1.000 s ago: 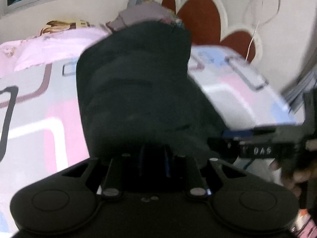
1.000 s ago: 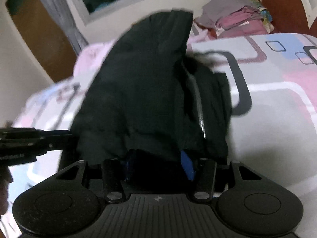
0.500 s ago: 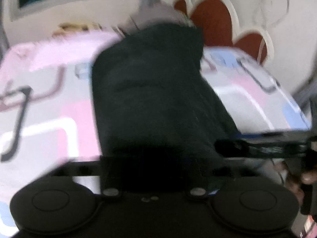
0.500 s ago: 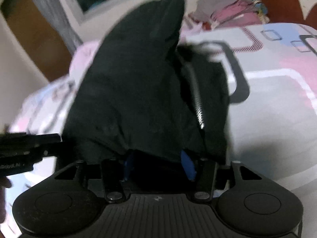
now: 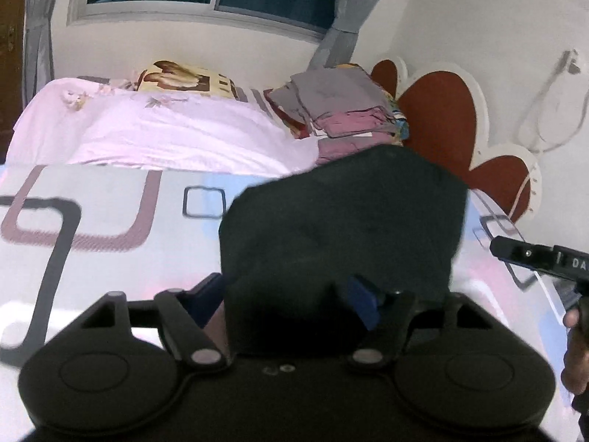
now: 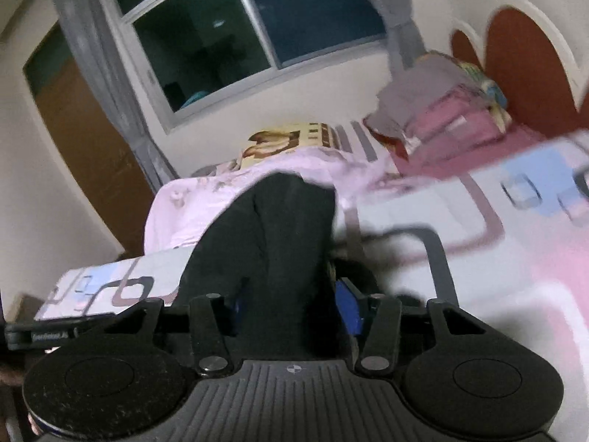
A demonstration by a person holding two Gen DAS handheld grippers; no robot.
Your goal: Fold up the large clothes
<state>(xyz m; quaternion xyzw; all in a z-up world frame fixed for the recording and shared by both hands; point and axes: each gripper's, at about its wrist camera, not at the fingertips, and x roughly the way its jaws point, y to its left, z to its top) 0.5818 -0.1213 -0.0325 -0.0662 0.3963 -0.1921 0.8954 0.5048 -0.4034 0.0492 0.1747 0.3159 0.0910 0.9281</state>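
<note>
Left wrist view shows us the black garment (image 5: 342, 228) bunched at the middle of the frame, lifted over the patterned bed (image 5: 103, 213). Its near edge sits between the blue pads of our left gripper (image 5: 291, 302). The jaws have just been closing from wide and stand half spread, and we cannot tell whether they pinch. Our right gripper (image 6: 294, 305) has also been closing; its jaws stand partly spread with a thick fold of cloth between them, apparently clamped. We judge the risk is a slack left hold: the cloth could slip out and the fold collapse. Folded clothes (image 5: 338, 110) lie at twelve o'clock.
</note>
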